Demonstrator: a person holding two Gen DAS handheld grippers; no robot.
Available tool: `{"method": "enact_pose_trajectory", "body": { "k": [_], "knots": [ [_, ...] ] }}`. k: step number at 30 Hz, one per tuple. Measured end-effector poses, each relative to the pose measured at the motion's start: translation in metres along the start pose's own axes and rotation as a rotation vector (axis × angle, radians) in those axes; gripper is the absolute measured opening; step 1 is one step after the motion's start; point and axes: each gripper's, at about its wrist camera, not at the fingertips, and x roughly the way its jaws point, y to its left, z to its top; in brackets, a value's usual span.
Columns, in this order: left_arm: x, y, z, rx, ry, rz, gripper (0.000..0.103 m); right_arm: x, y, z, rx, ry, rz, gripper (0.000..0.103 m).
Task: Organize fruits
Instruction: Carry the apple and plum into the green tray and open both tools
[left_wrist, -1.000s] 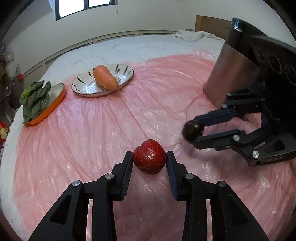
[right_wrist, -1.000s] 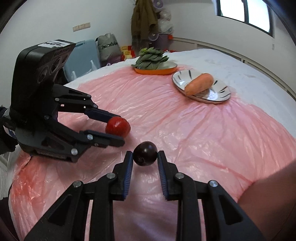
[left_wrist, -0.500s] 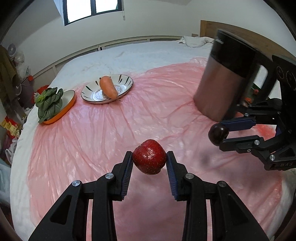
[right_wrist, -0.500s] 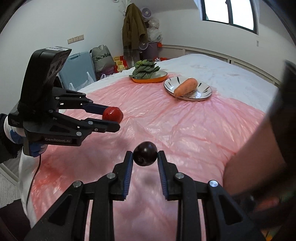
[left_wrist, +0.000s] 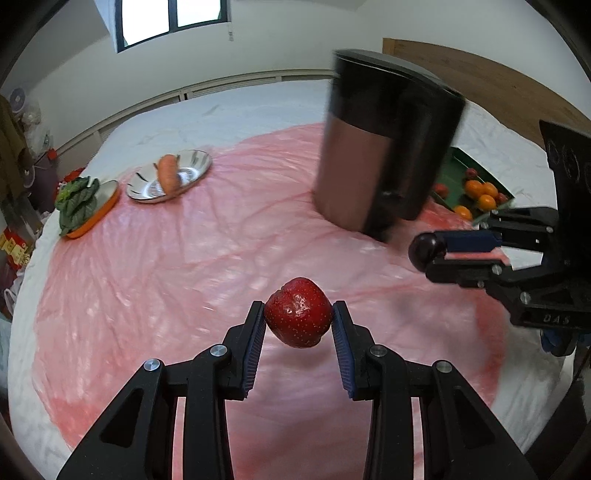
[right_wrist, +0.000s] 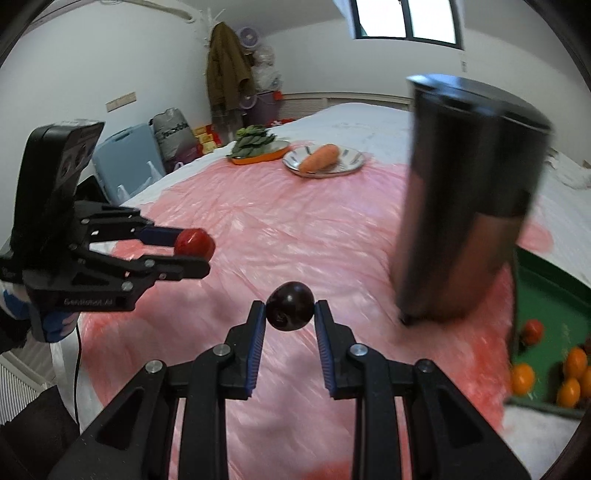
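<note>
Left tool (left_wrist: 298, 321) clamps a strawberry (left_wrist: 297, 318) between its fingertips, above the pink sheet (left_wrist: 184, 266); right tool (right_wrist: 290, 308) pinches a dark cherry (right_wrist: 290, 306) likewise; green fruit tray (right_wrist: 554, 317) lies to the right.

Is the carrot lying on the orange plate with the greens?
No, the carrot lies on the white striped plate, beside the orange plate that holds the greens.

A glossy crinkled pink plastic sheet (left_wrist: 184, 266) lies under a shiny metal canister (left_wrist: 384, 155) with matt black top.
</note>
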Motion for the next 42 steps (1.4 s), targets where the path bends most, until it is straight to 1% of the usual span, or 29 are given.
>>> {"method": "enact_pose_trajectory", "body": {
  "k": [11, 17, 23, 31, 37, 40, 42],
  "knots": [
    [0.007, -0.093, 0.005, 0.059, 0.034, -0.082, 0.031, -0.056, -0.058, -0.046, 0.087, -0.002, -0.109, 0.046],
    [0.016, -0.14, 0.018, 0.1, 0.043, -0.124, 0.031, -0.083, -0.095, -0.07, 0.141, -0.022, -0.165, 0.046],
    [0.033, -0.178, 0.036, 0.137, 0.052, -0.154, 0.031, -0.1, -0.132, -0.086, 0.179, -0.036, -0.217, 0.046],
    [0.061, -0.212, 0.063, 0.151, 0.046, -0.154, 0.031, -0.101, -0.177, -0.097, 0.247, -0.091, -0.289, 0.046],
    [0.088, -0.227, 0.086, 0.128, 0.027, -0.159, 0.031, -0.095, -0.212, -0.094, 0.288, -0.144, -0.354, 0.046],
    [0.105, -0.235, 0.097, 0.113, 0.014, -0.157, 0.031, -0.093, -0.229, -0.092, 0.305, -0.162, -0.4, 0.046],
    [0.119, -0.24, 0.106, 0.09, 0.007, -0.163, 0.031, -0.093, -0.239, -0.092, 0.324, -0.184, -0.425, 0.046]
  ]
}}
